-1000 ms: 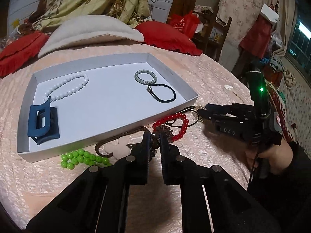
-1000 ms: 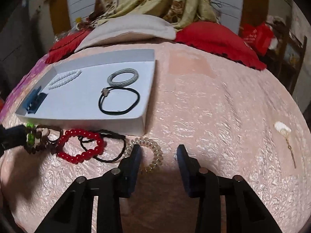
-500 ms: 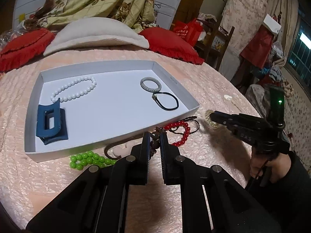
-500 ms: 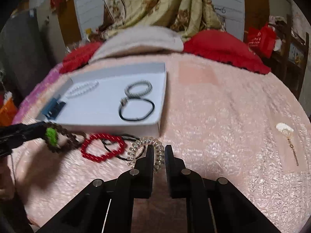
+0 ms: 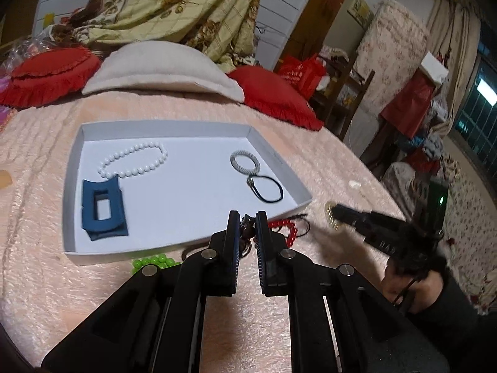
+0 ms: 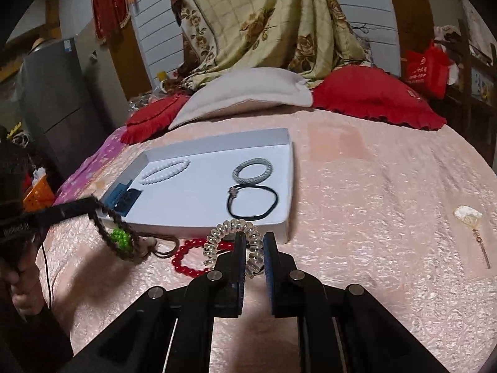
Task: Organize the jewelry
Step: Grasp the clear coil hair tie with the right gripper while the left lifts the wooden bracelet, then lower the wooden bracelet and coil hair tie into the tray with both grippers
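Two grippers: both are raised above the pink bedspread [image 6: 388, 186], each clamped on a piece of jewelry.
Left gripper [image 5: 248, 217]: jaws nearly together, pinched on a dark brown beaded bracelet [image 6: 111, 236]; seen from the right wrist camera, the bracelet hangs in a loop off the fingertips at 9 o'clock, above the bedspread and just before the tray's near left corner.
Right gripper [image 6: 254, 239]: jaws close together, clamped on a clear spiral hair tie [image 6: 231, 233] that arches up over the left fingertip; from the left wrist camera it shows as a pale coil at 3 o'clock.
White tray [image 5: 198, 126]: lies at 12 o'clock from both grippers, on the bedspread.
Tray contents: white bead bracelet [image 5: 133, 163] at the far left; blue hair claw [image 5: 104, 208] at the near left, touching that bracelet; grey braided hair tie [image 5: 244, 162] at the far right; black hair elastic [image 5: 267, 189] just nearer, touching the grey one.
Outside the tray: red bead bracelet [image 6: 189, 258] on the bedspread just before the near wall, under the spiral tie; green bead bracelet [image 5: 153, 262] to its left, partly behind the brown loop in the right wrist view.
Far right of bedspread: small white shell charm on a chain [image 6: 469, 217], at 3 o'clock, well apart from the tray.
Background: beige pillow [image 5: 161, 68] between two red cushions at 12 o'clock.
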Available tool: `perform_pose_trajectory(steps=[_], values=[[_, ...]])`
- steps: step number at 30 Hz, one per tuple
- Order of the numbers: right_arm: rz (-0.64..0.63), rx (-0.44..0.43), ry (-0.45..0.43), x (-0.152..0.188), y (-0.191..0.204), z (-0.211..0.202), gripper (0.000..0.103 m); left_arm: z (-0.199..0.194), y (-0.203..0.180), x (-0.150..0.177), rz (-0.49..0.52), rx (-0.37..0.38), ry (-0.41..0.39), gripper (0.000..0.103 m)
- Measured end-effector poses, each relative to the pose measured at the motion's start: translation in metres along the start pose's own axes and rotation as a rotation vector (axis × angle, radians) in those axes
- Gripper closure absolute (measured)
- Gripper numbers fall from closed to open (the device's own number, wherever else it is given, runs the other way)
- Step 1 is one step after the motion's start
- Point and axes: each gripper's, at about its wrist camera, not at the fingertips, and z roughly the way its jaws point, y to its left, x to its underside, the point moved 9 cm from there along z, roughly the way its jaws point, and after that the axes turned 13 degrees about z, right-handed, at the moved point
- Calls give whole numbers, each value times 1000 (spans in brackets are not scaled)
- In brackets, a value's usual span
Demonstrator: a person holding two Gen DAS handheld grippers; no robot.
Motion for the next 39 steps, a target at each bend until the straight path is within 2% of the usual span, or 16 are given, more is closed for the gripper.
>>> perform_pose_trajectory(steps=[16, 21, 24, 30, 35, 39], values=[[-47, -37, 36, 10, 30, 11, 93, -21, -1, -8, 3, -74, -14, 95], [-41, -42, 50, 7, 30, 11, 93, -17, 6, -19, -1, -122, 3, 95], [-39, -54, 93, 3, 34, 15, 93, -14, 14, -30, -19, -160, 17, 95], [-67, -62, 95, -31, 55, 20, 93, -2, 31, -58, -40, -217, 45, 95], [-91, -41, 103, -62, 68, 42, 93, 22, 44, -70, -75, -212, 61, 95], [-70, -40, 95, -74, 67, 65, 93, 45, 53, -61, -116, -179, 80, 95]])
